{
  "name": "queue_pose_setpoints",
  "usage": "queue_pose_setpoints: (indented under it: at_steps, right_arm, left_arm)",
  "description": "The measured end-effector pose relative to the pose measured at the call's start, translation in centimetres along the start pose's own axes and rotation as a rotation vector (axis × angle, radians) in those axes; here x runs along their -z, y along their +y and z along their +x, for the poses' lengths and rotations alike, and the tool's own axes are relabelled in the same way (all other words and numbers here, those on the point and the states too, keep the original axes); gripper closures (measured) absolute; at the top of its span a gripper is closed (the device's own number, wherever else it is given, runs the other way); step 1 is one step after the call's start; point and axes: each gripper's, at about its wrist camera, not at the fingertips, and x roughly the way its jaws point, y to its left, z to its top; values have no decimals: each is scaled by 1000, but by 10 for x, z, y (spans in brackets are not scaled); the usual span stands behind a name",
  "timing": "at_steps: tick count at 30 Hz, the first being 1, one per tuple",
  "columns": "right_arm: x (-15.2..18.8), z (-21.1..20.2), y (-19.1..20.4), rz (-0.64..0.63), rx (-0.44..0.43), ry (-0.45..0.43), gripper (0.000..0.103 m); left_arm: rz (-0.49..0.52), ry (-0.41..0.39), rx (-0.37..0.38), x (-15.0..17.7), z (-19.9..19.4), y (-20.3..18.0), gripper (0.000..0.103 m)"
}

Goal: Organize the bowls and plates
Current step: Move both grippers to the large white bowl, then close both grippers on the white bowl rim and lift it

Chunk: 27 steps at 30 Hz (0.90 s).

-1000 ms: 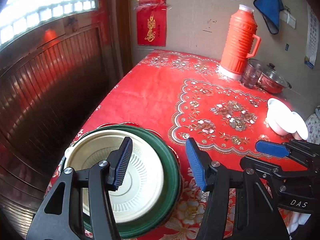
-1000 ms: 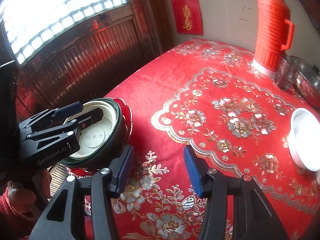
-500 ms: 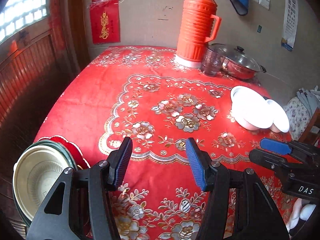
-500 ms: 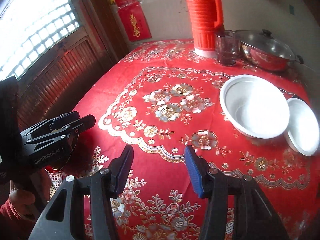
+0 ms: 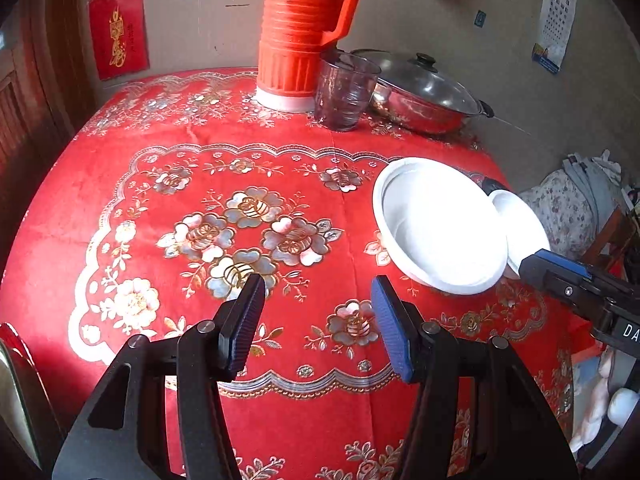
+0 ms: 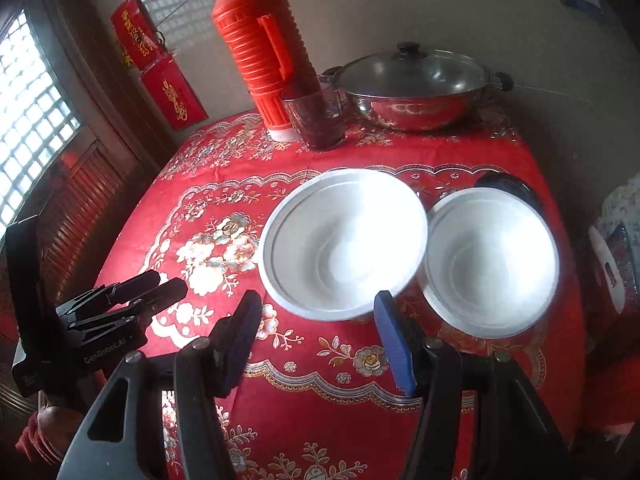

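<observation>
Both wrist cams are looking steeply down along their fingers over the near table edge, sharing the big white bowl, thermos.

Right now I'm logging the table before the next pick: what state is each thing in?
large white bowl: upright, empty
small white bowl: upright, empty, beside it
pot: lid on
glass cup: upright
orange thermos: upright
left gripper: open, empty
right gripper: opening, empty
</observation>
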Motion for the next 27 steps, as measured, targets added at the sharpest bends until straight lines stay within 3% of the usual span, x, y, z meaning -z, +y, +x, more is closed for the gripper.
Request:
queue_pose_setpoints:
  at_steps: [11, 27]
  right_arm:
    - [-49, 29, -34, 27, 15, 10, 44]
    - [-78, 68, -55, 21, 20, 61, 44]
  left_arm:
    - [-67, 94, 65, -28, 45, -16, 47]
    - [-105, 146, 101, -43, 76, -25, 47]
